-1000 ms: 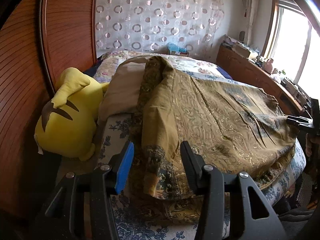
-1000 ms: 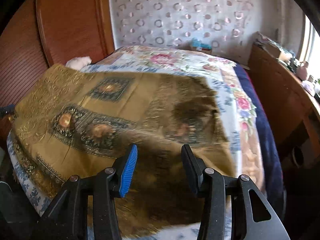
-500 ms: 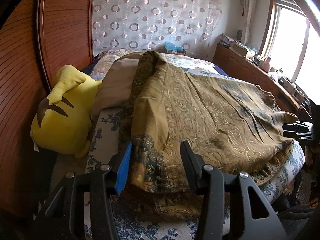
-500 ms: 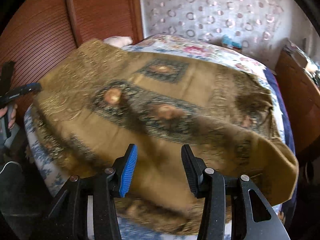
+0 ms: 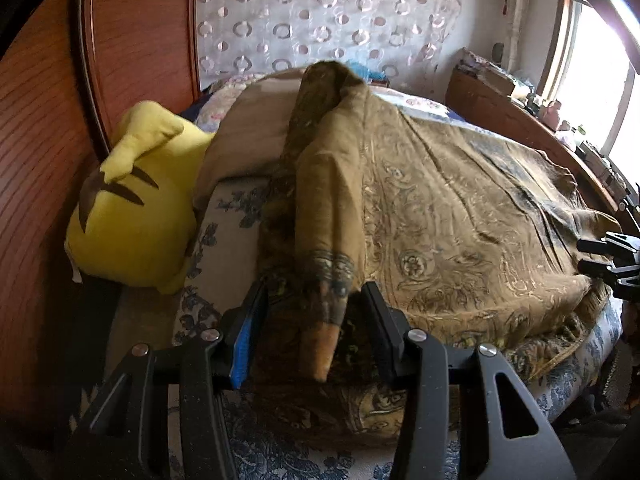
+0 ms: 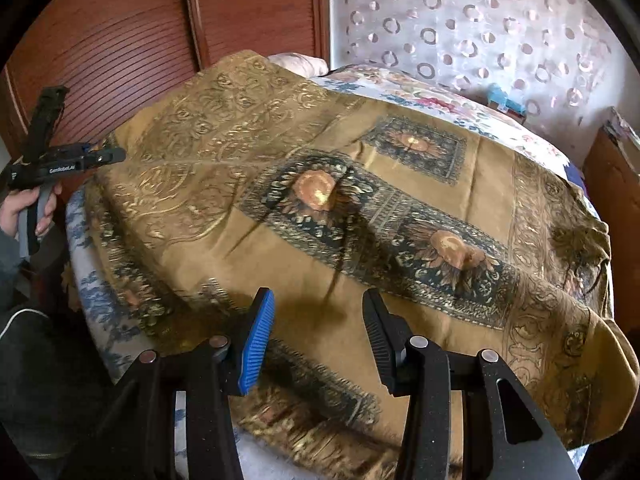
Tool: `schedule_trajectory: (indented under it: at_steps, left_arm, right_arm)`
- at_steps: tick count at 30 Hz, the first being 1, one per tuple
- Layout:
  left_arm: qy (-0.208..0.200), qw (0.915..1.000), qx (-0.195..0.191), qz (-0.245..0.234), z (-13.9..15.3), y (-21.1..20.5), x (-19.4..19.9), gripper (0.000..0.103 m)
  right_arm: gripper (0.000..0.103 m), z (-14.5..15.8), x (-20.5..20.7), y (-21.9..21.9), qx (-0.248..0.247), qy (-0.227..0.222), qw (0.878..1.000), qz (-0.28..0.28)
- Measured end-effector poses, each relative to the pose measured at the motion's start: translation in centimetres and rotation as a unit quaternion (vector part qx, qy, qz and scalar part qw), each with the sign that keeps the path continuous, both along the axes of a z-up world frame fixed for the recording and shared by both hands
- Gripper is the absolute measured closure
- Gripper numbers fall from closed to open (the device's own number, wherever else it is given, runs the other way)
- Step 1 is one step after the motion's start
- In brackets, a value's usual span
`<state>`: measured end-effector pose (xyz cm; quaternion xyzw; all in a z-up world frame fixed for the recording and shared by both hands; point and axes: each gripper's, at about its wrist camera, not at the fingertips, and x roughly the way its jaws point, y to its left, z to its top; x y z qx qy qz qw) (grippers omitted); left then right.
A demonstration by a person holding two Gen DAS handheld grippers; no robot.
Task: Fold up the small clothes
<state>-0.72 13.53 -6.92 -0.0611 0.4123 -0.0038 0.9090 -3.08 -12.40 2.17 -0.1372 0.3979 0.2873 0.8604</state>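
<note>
So up close, the left gripper (image 5: pixel 312 336) has its jaws parted around a bunched fold of the brown patterned cloth (image 5: pixel 460 216), though I can't tell if they're actually pinching it. The right gripper (image 6: pixel 318 338) hovers spread over the cloth's near edge, gripping nothing. Cloth is draped across the floral bed (image 6: pixel 86 292); a yellow plush toy (image 5: pixel 136 208) sits farther left by the wooden wardrobe (image 5: pixel 36 128).

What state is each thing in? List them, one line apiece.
Gold patterned cloth: spread over the bed, left edge bunched into a ridge.
Left tongs: open, straddling the cloth's bunched edge.
Right tongs: open, above the cloth.
Yellow plush toy: lying against the wooden headboard.
</note>
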Motion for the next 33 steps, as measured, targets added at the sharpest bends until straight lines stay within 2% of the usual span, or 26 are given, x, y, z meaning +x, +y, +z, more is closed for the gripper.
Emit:
schedule_trajectory:
  at_steps: [8, 13, 16, 20, 23, 29, 31, 33]
  left_arm:
    - [0.003, 0.9998, 0.021, -0.001, -0.2, -0.7, 0.2, 0.052]
    - [0.005, 0.9992, 0.039, -0.002, -0.4, -1.1, 0.4, 0.047]
    - [0.001, 0.9990, 0.045, -0.002, -0.5, -1.4, 0.5, 0.042]
    - [-0.010, 0.9991, 0.039, 0.010, -0.8, -1.0, 0.4, 0.029]
    - [-0.011, 0.9989, 0.043, 0.011, -0.8, -1.0, 0.5, 0.026]
    - [-0.009, 0.9992, 0.039, 0.000, -0.7, -0.9, 0.5, 0.026]
    - [-0.011, 0.9994, 0.031, -0.002, -0.7, -0.6, 0.5, 0.032]
    - [-0.012, 0.9997, 0.023, -0.002, -0.6, -0.3, 0.5, 0.042]
  right_arm:
    - [0.055, -1.9, 1.9, -0.1, -0.002, -0.010, 1.000, -0.016]
    - [0.047, -2.4, 1.8, 0.4, -0.003, -0.021, 1.000, -0.006]
    - [0.046, -2.6, 1.9, 0.7, -0.001, -0.019, 1.000, -0.006]
    - [0.044, -2.5, 1.6, 0.7, -0.002, -0.020, 1.000, -0.003]
    - [0.043, -2.4, 1.5, 0.4, 0.001, -0.019, 1.000, -0.002]
    - [0.042, -2.2, 1.6, 0.1, 0.002, -0.018, 1.000, 0.000]
    - [0.041, -2.2, 1.6, 0.1, 0.002, -0.018, 1.000, 0.000]
    - [0.041, -2.2, 1.6, 0.1, 0.002, -0.018, 1.000, 0.000]
